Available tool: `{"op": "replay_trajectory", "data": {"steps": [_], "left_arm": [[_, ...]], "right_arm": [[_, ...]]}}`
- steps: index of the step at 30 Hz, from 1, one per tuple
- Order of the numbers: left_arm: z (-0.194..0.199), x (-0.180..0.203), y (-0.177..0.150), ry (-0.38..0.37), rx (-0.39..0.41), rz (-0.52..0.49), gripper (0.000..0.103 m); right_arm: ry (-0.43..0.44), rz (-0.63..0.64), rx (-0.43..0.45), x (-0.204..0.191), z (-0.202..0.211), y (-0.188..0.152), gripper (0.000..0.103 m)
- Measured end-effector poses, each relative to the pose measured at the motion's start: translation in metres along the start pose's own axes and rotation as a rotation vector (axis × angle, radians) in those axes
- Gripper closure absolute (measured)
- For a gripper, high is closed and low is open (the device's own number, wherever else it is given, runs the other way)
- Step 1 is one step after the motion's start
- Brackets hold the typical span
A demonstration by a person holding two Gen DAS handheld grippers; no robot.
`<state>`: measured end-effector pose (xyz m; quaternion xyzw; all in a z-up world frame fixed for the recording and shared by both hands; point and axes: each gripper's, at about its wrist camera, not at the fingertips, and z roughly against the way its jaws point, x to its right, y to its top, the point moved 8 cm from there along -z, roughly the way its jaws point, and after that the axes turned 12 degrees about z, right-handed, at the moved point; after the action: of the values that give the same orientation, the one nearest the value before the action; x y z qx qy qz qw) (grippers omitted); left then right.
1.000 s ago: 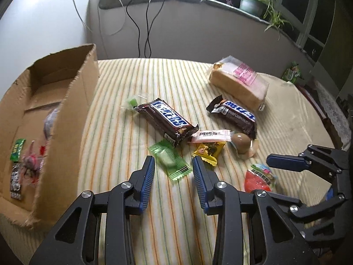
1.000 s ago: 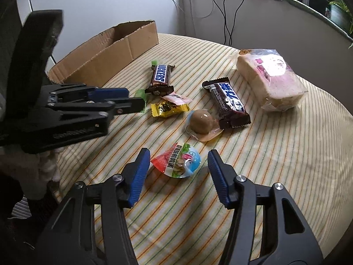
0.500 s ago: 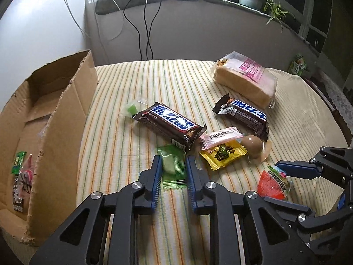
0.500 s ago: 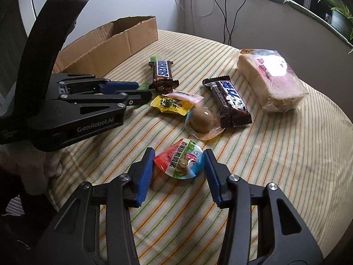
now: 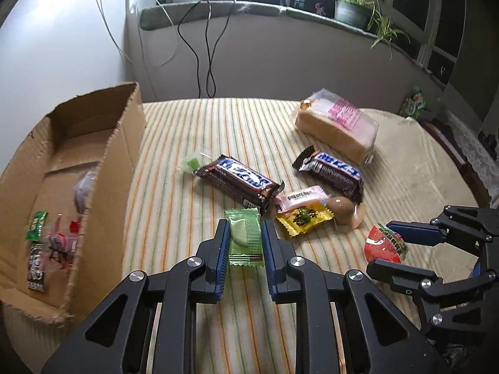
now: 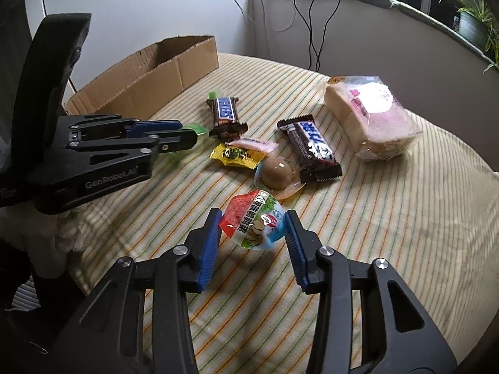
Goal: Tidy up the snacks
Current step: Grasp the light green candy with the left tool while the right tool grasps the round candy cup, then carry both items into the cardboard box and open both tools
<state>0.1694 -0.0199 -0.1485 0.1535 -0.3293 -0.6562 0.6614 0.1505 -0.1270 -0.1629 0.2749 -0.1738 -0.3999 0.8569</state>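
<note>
Since a second earlier, both tools had narrowed onto their snacks, the left from a wide gap to a clamp.

From the left wrist view, the left tool [image 5: 244, 243] was clenched on a flat green foil-wrapped candy packet [image 5: 244, 237], its blue pads pressing both long edges, over the striped cloth-covered table [image 5: 174, 193]. Just beyond lay a brown Snickers bar [image 5: 240, 180], then a second brown chocolate bar [image 5: 330, 171], a yellow sweet wrapper [image 5: 302, 218] and a bagged slice of bread [image 5: 336, 131]. An open cardboard box [image 5: 103, 187] stood at the left with a few small packets inside. At the right edge the right tool [image 5: 386, 247] straddled a red-lidded round jelly cup [image 5: 385, 244].

From the right wrist view, the right tool [image 6: 252, 233] was closing, its pads touching the sides of the jelly cup [image 6: 254, 224] between them. A brown egg in clear wrap [image 6: 277, 171] lay just past it. The left tool [image 6: 184, 132] pinched the green packet [image 6: 196, 129] at its tips.
</note>
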Motion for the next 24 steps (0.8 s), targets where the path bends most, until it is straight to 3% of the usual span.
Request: {"op": "replay_trajectory", "data": {"steps": [12,24], "left_arm": [[0.042,-0.018,0.023,-0.009,0.099,0.037,0.084],[0.067,-0.081,0.052,0.050,0.169,0.096,0.084]], "right_arm": [[-0.004,0.030,0.068,-0.016,0.026,0.031,0.060],[0.032,0.098,0.128,-0.060,0.021,0.086,0.060]]}}
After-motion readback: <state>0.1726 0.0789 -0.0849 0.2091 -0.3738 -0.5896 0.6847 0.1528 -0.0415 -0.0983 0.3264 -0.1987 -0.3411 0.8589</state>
